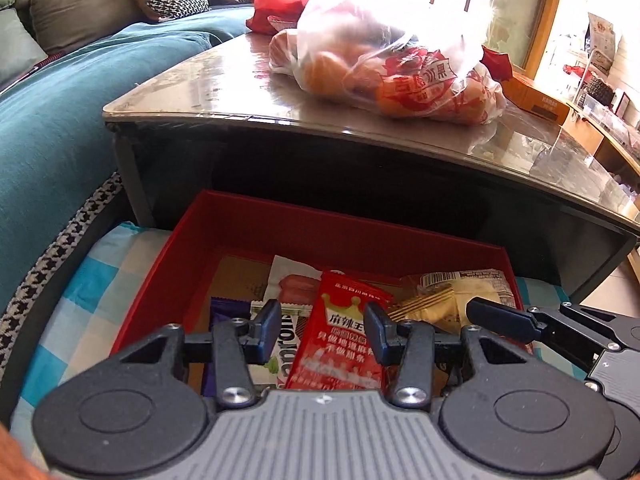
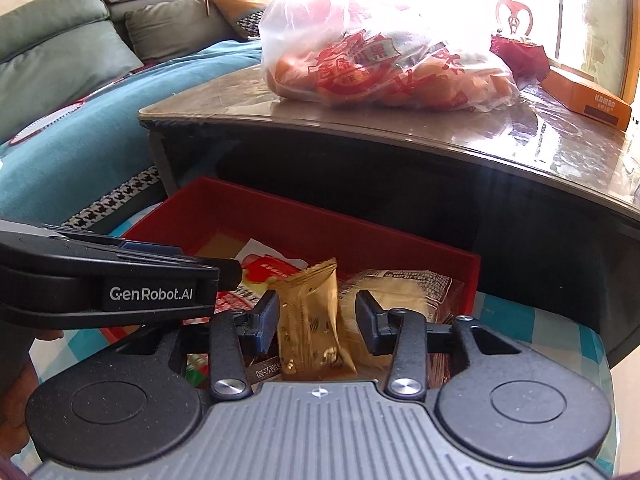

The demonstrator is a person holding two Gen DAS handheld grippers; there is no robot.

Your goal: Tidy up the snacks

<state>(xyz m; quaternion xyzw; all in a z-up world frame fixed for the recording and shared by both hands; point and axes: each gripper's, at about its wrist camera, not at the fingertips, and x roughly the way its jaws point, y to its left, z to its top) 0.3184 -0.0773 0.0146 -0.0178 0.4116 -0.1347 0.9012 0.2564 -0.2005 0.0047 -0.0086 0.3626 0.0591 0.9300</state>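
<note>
A red box (image 1: 352,236) (image 2: 320,224) on a checked cloth holds several snack packets. My left gripper (image 1: 324,330) is open over the box, with a red spicy-snack packet (image 1: 340,344) lying between its fingers, ungripped. My right gripper (image 2: 316,320) is open around a gold packet (image 2: 312,320) that stands upright between its fingers; the left pad touches it, the right pad is apart. A pale bread packet (image 2: 400,292) (image 1: 472,292) lies at the box's right. A purple bar (image 1: 218,320) lies at the box's left.
A dark glass-topped coffee table (image 1: 224,92) (image 2: 224,100) stands behind the box, with a plastic bag of oranges (image 1: 392,60) (image 2: 380,52) and an orange carton (image 2: 588,96) on it. A teal sofa (image 1: 60,120) with cushions is at the left.
</note>
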